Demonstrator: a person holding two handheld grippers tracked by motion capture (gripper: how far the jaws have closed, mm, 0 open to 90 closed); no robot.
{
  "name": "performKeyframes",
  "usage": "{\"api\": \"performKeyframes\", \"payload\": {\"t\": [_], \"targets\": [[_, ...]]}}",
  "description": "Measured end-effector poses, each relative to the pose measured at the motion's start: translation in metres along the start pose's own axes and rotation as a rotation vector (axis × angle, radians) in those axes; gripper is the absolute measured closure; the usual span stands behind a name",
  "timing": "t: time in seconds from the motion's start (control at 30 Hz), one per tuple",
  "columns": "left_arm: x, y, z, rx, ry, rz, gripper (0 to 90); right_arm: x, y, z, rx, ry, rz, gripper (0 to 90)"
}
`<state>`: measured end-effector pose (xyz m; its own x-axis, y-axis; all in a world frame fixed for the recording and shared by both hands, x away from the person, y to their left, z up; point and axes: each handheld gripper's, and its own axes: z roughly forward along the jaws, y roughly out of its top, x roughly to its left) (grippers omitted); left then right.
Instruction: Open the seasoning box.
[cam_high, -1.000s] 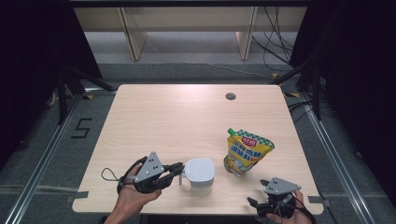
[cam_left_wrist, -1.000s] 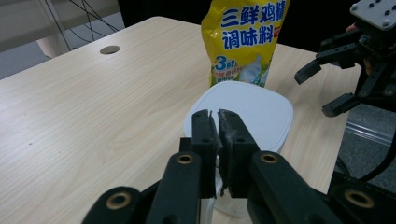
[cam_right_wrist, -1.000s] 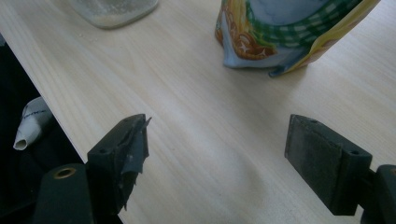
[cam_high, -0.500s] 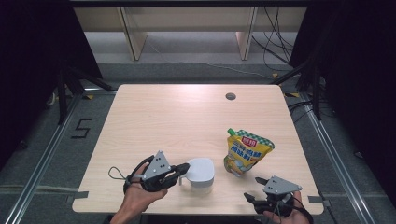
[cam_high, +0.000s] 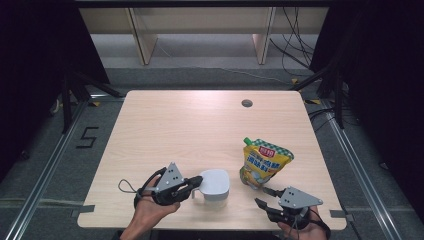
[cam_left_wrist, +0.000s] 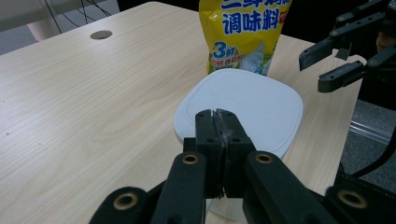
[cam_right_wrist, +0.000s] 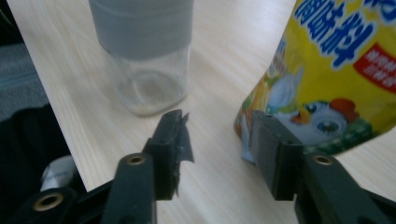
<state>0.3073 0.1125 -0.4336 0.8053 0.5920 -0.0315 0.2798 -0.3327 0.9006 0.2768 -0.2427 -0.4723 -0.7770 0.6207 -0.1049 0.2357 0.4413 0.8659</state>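
Note:
A clear container with a white square lid (cam_high: 215, 182) stands near the table's front edge. My left gripper (cam_high: 198, 181) is shut, and its tips rest at the lid's (cam_left_wrist: 252, 105) near rim; in the left gripper view (cam_left_wrist: 216, 114) I see nothing between the jaws. A yellow seasoning pouch (cam_high: 262, 162) stands upright to the container's right. My right gripper (cam_high: 261, 196) is open just in front of the pouch. In the right gripper view (cam_right_wrist: 217, 126) its jaws point at the gap between the container (cam_right_wrist: 144, 56) and the pouch (cam_right_wrist: 336, 70), and one jaw is close to the pouch's lower corner.
The light wooden table (cam_high: 200, 130) has a round cable hole (cam_high: 246, 103) at the back right. Its front edge runs just under both hands. Shelving and cables stand beyond the far edge.
My right gripper has come forward a little toward the pouch. My left hand has shifted slightly at the container's lid. Container and pouch stay in place.

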Motion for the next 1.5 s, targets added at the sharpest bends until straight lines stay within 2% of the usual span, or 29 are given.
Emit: {"api": "performKeyframes", "payload": {"t": [0.1, 0.13, 0.2, 0.37, 0.43, 0.47, 0.5, 0.57, 0.6, 0.63, 0.67, 0.73, 0.8, 0.87, 1.0, 1.03, 1.07, 1.13, 1.17, 1.23, 1.27, 1.3, 1.33, 1.37, 1.43, 1.5], "targets": [[0.0, 0.0, 0.0, -0.002, 0.003, -0.003, 87.6, 0.001, 0.002, 0.0, -0.017, 0.007, 0.018, 60.7], [-0.001, 0.0, 0.0, -0.005, 0.004, -0.006, 87.5, 0.001, 0.005, 0.002, -0.05, 0.023, 0.025, 65.6], [0.0, -0.001, 0.0, -0.004, 0.004, -0.001, 87.5, 0.002, 0.007, 0.004, -0.066, 0.03, 0.048, 67.5], [0.001, -0.002, -0.001, -0.01, 0.005, -0.004, 87.6, 0.005, 0.013, 0.008, -0.076, 0.045, 0.043, 75.7], [0.001, -0.002, -0.001, -0.012, 0.005, -0.007, 87.6, 0.006, 0.016, 0.012, -0.091, 0.056, 0.023, 79.9], [0.001, -0.003, -0.001, -0.012, 0.002, -0.006, 87.6, 0.008, 0.017, 0.013, -0.088, 0.059, 0.038, 81.0], [0.001, -0.003, -0.001, -0.014, 0.004, -0.009, 87.6, 0.008, 0.019, 0.015, -0.098, 0.068, 0.018, 82.3], [0.003, -0.003, -0.002, -0.015, -0.01, 0.005, 87.6, 0.009, 0.021, 0.019, -0.095, 0.073, 0.009, 84.4], [0.002, -0.004, -0.002, -0.023, -0.007, -0.022, 87.6, 0.01, 0.022, 0.019, -0.087, 0.076, 0.015, 85.7], [0.002, -0.004, -0.002, -0.025, -0.007, -0.028, 87.6, 0.011, 0.023, 0.021, -0.087, 0.09, 0.012, 86.6], [0.002, -0.004, -0.002, -0.025, -0.011, -0.022, 87.7, 0.011, 0.024, 0.024, -0.103, 0.091, 0.008, 87.1], [0.002, -0.004, -0.002, -0.022, -0.007, -0.016, 87.8, 0.012, 0.025, 0.026, -0.089, 0.093, 0.007, 88.3], [0.003, -0.005, -0.003, -0.023, -0.013, -0.011, 87.8, 0.012, 0.028, 0.03, -0.101, 0.091, 0.003, 89.5], [0.002, -0.005, -0.003, -0.025, -0.012, -0.025, 87.8, 0.01, 0.03, 0.031, -0.093, 0.091, -0.001, 89.8], [0.002, -0.005, -0.003, -0.024, -0.013, -0.025, 87.9, 0.011, 0.032, 0.036, -0.108, 0.088, 0.007, 90.0], [0.002, -0.006, -0.003, -0.025, -0.012, -0.027, 87.9, 0.01, 0.033, 0.036, -0.1, 0.102, 0.0, 90.0], [0.002, -0.006, -0.003, -0.028, -0.011, -0.022, 87.9, 0.011, 0.034, 0.037, -0.096, 0.105, 0.014, 90.0], [0.003, -0.006, -0.004, -0.022, -0.005, -0.01, 88.0, 0.01, 0.035, 0.038, -0.099, 0.102, -0.003, 90.0], [0.004, -0.007, -0.004, -0.023, -0.003, -0.003, 88.4, 0.011, 0.037, 0.039, -0.093, 0.098, 0.006, 90.0], [0.004, -0.006, -0.004, -0.025, -0.004, -0.011, 88.4, 0.01, 0.038, 0.04, -0.099, 0.1, -0.003, 90.0], [0.004, -0.006, -0.003, -0.025, -0.005, -0.014, 88.5, 0.012, 0.038, 0.041, -0.1, 0.108, 0.015, 90.0], [0.003, -0.007, -0.003, -0.028, -0.003, -0.025, 88.4, 0.011, 0.039, 0.043, -0.119, 0.106, 0.002, 90.0], [0.003, -0.007, -0.003, -0.029, 0.0, -0.011, 88.4, 0.01, 0.041, 0.044, -0.109, 0.122, -0.012, 90.0], [0.003, -0.007, -0.004, -0.028, 0.0, -0.009, 88.5, 0.011, 0.042, 0.044, -0.109, 0.109, -0.006, 90.0], [0.003, -0.007, -0.004, -0.025, 0.005, -0.005, 88.5, 0.013, 0.045, 0.047, -0.121, 0.119, -0.017, 90.0], [0.003, -0.007, -0.004, -0.023, 0.003, -0.008, 88.5, 0.015, 0.048, 0.047, -0.1, 0.12, -0.027, 90.0]]}}
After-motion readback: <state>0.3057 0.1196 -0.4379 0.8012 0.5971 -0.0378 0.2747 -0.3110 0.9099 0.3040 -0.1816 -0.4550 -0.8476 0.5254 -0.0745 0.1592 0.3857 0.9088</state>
